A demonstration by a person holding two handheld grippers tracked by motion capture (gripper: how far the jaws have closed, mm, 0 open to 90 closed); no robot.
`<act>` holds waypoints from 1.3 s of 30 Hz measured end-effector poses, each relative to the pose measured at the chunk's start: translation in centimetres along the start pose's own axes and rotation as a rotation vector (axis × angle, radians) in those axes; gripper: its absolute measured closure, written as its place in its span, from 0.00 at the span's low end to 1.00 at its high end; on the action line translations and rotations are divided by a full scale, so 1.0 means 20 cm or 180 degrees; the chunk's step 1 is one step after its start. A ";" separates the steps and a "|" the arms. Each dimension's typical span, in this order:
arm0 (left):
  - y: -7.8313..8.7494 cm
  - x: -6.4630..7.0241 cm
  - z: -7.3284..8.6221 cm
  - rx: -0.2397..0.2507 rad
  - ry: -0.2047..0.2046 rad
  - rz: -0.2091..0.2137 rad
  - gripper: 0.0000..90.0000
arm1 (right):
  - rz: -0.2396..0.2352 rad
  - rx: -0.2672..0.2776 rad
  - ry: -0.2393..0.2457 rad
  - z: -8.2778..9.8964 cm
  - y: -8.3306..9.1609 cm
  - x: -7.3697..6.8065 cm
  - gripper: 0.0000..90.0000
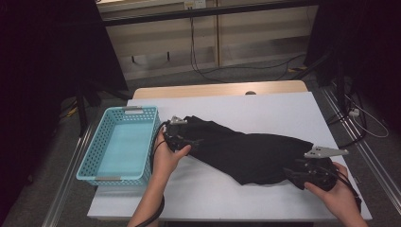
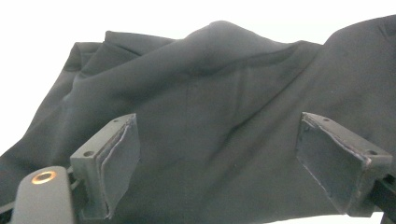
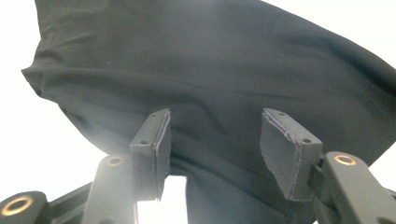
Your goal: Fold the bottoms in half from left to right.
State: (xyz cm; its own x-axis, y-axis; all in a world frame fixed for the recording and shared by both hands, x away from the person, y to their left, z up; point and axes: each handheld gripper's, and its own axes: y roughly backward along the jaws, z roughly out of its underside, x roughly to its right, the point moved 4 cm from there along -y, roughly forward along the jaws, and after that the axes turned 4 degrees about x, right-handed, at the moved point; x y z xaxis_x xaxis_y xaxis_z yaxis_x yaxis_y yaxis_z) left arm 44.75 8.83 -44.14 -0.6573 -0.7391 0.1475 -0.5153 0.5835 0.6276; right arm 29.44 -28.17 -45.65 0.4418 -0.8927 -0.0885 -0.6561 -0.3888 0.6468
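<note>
Two grippers at a black garment, jaws apart

Item: black garment (image 1: 246, 149), a loosely bunched length of dark cloth lying slantwise on the white table (image 1: 283, 109), running from about 10 o'clock to 4 o'clock of the table's middle. Rumpled, with one raised fold near its upper end.

Left gripper (image 1: 182, 139): at the garment's 10 o'clock end, just beside the cloth. Jaws wide apart; in the left gripper view the pads (image 2: 116, 158) stand either side of the fabric without pressing on it.

Right gripper (image 1: 295, 176): at the 4 o'clock end, over the lower corner. Jaws part open; in the right gripper view the pads (image 3: 156, 149) frame the cloth edge with daylight between, nothing clamped.

Adjacent: turquoise basket (image 1: 90, 163), at 9 o'clock of the garment, just beyond the left gripper.

Handling note: the step appears to be taking hold of both ends. A good grip likely means sliding each lower jaw under a single hem rather than a bunch of layers, closing on both ends evenly, then lifting together so the cloth hangs flat. Pinching the raised fold would probably carry wrinkles along.
</note>
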 end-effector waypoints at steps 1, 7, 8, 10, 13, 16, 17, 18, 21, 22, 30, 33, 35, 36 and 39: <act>0.00 0.00 0.00 0.0000 -0.0002 0.0001 0.16 | -0.0008 -0.0004 0.0009 0.00 0.00 -0.01 0.49; 0.01 0.00 0.00 0.0013 0.0003 0.0000 0.16 | -0.0048 -0.0092 0.0087 0.09 0.02 -0.03 0.49; 0.01 0.01 0.00 0.0008 0.0006 0.0011 0.16 | -0.0065 -0.0120 0.0079 0.11 0.01 -0.03 0.49; 0.00 0.01 0.00 -0.0005 0.0011 0.0012 0.16 | -0.0038 -0.0180 0.0132 0.14 0.00 -0.04 0.52; -0.01 0.02 0.00 -0.0006 -0.0003 0.0016 0.16 | -0.0018 -0.0170 0.0240 0.14 0.00 -0.05 0.81; -0.01 0.03 -0.01 -0.0008 -0.0016 0.0039 0.16 | -0.0024 -0.0200 0.0324 0.14 0.01 -0.06 0.94; -0.01 0.03 -0.01 -0.0002 -0.0030 0.0047 0.16 | -0.0019 -0.0184 0.0335 0.13 0.02 -0.07 0.94; -0.01 0.03 -0.02 0.0029 -0.0009 0.0048 0.16 | -0.0008 -0.0138 0.0372 0.12 0.04 -0.06 0.94; 0.00 0.03 -0.02 0.0048 -0.0018 0.0048 0.16 | 0.0080 -0.0023 0.0434 0.07 0.12 -0.04 0.95; 0.00 0.03 -0.02 0.0050 -0.0026 0.0039 0.16 | 0.0075 -0.0038 0.0443 0.07 0.14 -0.03 0.95; 0.01 0.03 -0.03 0.0080 -0.0015 0.0032 0.16 | -0.0192 -0.0341 0.0494 0.14 0.11 -0.06 0.88; 0.00 0.03 -0.02 0.0051 -0.0023 0.0037 0.16 | -0.0256 -0.0255 0.0377 0.13 0.12 -0.07 0.75; 0.00 0.03 -0.02 0.0025 -0.0021 0.0045 0.16 | -0.0221 -0.0186 0.0270 0.12 0.13 -0.05 0.68; 0.00 0.03 -0.02 0.0047 -0.0020 0.0045 0.16 | -0.0150 -0.0125 0.0217 0.12 0.13 -0.03 0.66; 0.01 0.03 -0.04 0.0073 -0.0033 0.0031 0.16 | 0.0022 0.0025 0.0013 0.12 0.14 0.03 0.64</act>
State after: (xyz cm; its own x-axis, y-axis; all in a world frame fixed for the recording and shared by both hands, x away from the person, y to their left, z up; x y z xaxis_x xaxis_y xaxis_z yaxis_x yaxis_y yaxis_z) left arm 44.64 8.22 -43.41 -0.6680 -0.7298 0.1455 -0.5212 0.5984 0.6085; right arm 26.40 -30.39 -45.58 0.4397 -0.8945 -0.0810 -0.6640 -0.3845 0.6414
